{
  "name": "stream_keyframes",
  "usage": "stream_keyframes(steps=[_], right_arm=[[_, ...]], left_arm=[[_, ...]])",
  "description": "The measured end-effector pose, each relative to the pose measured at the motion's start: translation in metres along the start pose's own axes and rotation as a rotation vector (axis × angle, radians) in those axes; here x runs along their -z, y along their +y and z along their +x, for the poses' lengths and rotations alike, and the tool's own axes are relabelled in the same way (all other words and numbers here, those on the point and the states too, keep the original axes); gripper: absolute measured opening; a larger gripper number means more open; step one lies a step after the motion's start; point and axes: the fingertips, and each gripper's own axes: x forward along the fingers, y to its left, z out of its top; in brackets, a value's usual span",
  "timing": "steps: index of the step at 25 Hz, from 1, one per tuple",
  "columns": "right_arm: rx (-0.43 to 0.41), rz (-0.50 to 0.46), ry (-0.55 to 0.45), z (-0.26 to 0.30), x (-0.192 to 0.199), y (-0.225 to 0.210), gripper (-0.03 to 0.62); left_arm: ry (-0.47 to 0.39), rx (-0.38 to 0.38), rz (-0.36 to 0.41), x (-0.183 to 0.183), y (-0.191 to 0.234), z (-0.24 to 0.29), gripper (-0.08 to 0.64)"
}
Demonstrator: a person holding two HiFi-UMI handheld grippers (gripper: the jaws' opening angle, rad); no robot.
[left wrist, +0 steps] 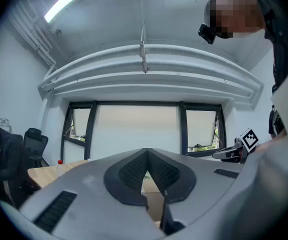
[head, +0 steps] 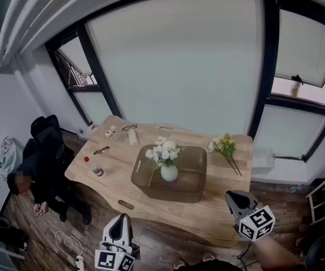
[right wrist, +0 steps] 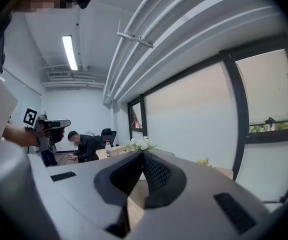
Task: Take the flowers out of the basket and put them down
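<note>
Presumably awaiting the reach, we hold left gripper [head: 121, 217] and right gripper [head: 231, 196] with jaws pressed together, empty, white flowers [head: 163, 150] in the basket [head: 192, 192] well ahead of them.

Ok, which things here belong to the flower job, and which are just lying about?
Job: basket; white flowers in a vase inside it; yellow flowers lying on the table beside the basket; left gripper and right gripper, both shut, empty.
Lying about: red-capped bottle; glasses; seated person.
</note>
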Motion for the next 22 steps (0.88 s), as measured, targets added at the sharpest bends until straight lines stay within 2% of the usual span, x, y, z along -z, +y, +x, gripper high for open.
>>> stream_keyframes(steps=[5,11,17,22], right_arm=[[-0.025,-0.009,0.001,-0.007,0.002,-0.003,0.021],[-0.065,-0.021,-0.003,-0.018,0.006,-0.017,0.021],[-0.052,0.028,0.017,-0.014,0.021,-0.037,0.021],[-0.035,0.044,0.011,0.004,0.018,-0.042,0.021]], left_arm=[[0.01,-0.018,-0.004,0.001,-0.008,0.001,0.002],[0.012,-0.07,0.045,0.003,-0.02,0.0,0.002],[0.042,-0.112,0.065,0.012,-0.024,0.003,0.002],[0.029,-0.081,0.083,0.013,-0.011,0.026,0.002]])
